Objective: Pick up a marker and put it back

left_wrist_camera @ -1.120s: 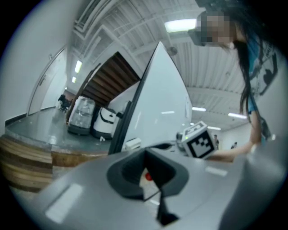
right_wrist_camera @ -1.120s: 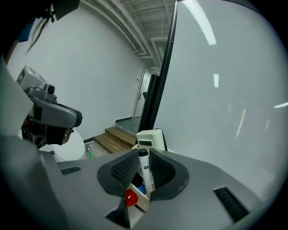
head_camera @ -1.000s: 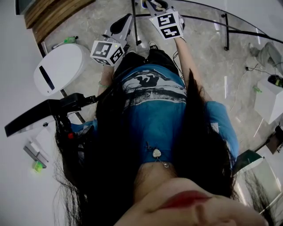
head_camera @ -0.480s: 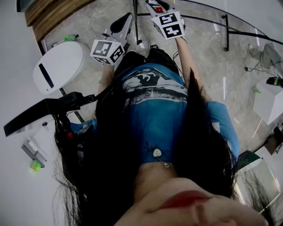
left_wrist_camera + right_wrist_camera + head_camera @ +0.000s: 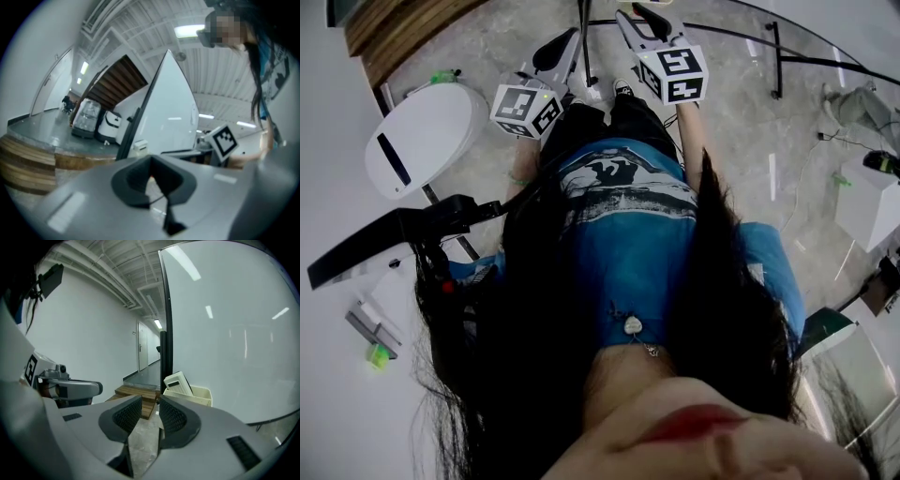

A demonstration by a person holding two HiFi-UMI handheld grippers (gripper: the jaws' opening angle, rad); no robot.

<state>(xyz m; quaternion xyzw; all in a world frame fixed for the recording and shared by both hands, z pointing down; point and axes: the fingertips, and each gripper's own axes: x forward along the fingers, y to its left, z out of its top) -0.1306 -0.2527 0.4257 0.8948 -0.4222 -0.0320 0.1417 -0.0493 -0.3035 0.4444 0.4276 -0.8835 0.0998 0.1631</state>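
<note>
**Both tongs held out over the floor, neither holding a marker**

Head view looks down the person's own front: long dark hair, blue shirt [image 5: 628, 234], both arms stretched fwd over a grey floor [image 5: 487, 47].

Left tongs [image 5: 569, 39] sit at upper centre-left, marker cube toward the camera. In the left gripper view the left tongs [image 5: 151, 164] have their dark pads meeting at the tips w/ nothing between them: closed & empty. Beyond them are a tall white panel [image 5: 168, 108] and, at right, the other gripper's cube [image 5: 221, 140].

Right tongs [image 5: 637, 13] are near the top edge, just right of the left pair & apart from it. In the right gripper view the right tongs [image 5: 150, 405] stand a narrow gap apart, w/ only floor showing thru the gap: open & empty. Past them are a low wood platform [image 5: 136, 393] and a pale bin [image 5: 197, 393] w/ a white device leaning in it, at the foot of a big white board [image 5: 225, 333].

Marker: not in either pair of tongs. Two small green-tipped items lie at left in the head view, one [image 5: 442, 77] near a white oval-topped unit [image 5: 427, 142], the other [image 5: 380, 354] lower down by the left edge. Both are too small to tell if either is the marker, & both are well apart from the tongs.
</note>
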